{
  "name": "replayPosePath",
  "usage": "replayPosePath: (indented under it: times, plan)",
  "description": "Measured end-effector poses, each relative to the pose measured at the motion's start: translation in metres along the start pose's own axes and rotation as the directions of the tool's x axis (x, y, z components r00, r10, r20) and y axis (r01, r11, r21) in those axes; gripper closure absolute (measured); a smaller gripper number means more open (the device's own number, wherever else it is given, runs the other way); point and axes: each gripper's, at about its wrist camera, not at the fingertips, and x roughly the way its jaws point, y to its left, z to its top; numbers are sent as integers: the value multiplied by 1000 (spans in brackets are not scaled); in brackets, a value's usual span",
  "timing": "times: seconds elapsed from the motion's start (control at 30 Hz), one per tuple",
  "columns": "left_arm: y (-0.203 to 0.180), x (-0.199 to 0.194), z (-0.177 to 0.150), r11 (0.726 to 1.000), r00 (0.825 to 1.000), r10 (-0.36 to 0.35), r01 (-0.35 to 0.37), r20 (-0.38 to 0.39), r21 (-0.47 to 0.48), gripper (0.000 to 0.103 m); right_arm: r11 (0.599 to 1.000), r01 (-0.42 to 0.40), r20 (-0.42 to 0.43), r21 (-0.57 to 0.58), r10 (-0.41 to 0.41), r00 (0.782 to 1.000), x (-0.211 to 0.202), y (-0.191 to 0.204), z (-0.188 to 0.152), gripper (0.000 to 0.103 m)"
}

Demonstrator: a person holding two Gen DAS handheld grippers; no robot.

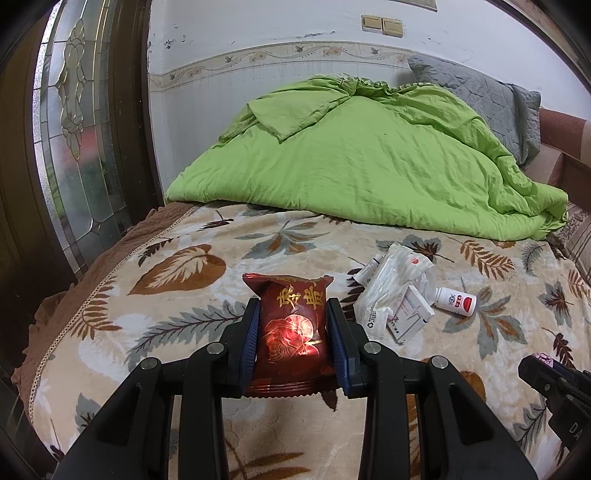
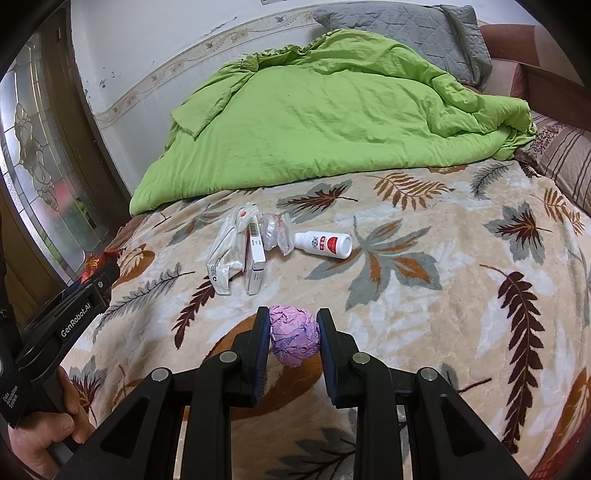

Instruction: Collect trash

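My left gripper (image 1: pixel 291 306) is shut on a dark red snack packet (image 1: pixel 291 325) and holds it above the bed. My right gripper (image 2: pixel 293 314) is shut on a crumpled pink paper ball (image 2: pixel 294 336) above the leaf-patterned blanket (image 2: pixel 424 295). More trash lies on the blanket ahead: a white plastic pouch (image 2: pixel 227 251), a small white box (image 2: pixel 255 258), crumpled clear wrap (image 2: pixel 275 230) and a white bottle with a red label (image 2: pixel 325 244). The same pile shows in the left wrist view, to the right of the packet: pouch (image 1: pixel 388 291), box (image 1: pixel 412 310), bottle (image 1: pixel 456 299).
A bunched green quilt (image 2: pixel 314 110) covers the far half of the bed, with a grey pillow (image 2: pixel 406 33) behind it. A wooden door with patterned glass (image 1: pixel 70 122) stands at the left. The left gripper's body (image 2: pixel 74 306) shows at the left edge of the right wrist view.
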Motion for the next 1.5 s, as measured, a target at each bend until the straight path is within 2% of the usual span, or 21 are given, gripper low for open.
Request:
replayPosePath:
  times: [0.33,0.77,1.5]
  plan:
    - [8,-5,2,999,999,40,-39,16,-14,69,1000,-5,-1,-7,5,1000,0,3,-2,76]
    - [33,-8,10,994,997,77,-74,30,-79,69,1000,-10,-3,-10,10,1000,0,6,-3,76]
    - [44,-15,12,990,992,114,-108,54,-95,69,1000,-20,-4,-18,20,1000,-1,9,-4,76]
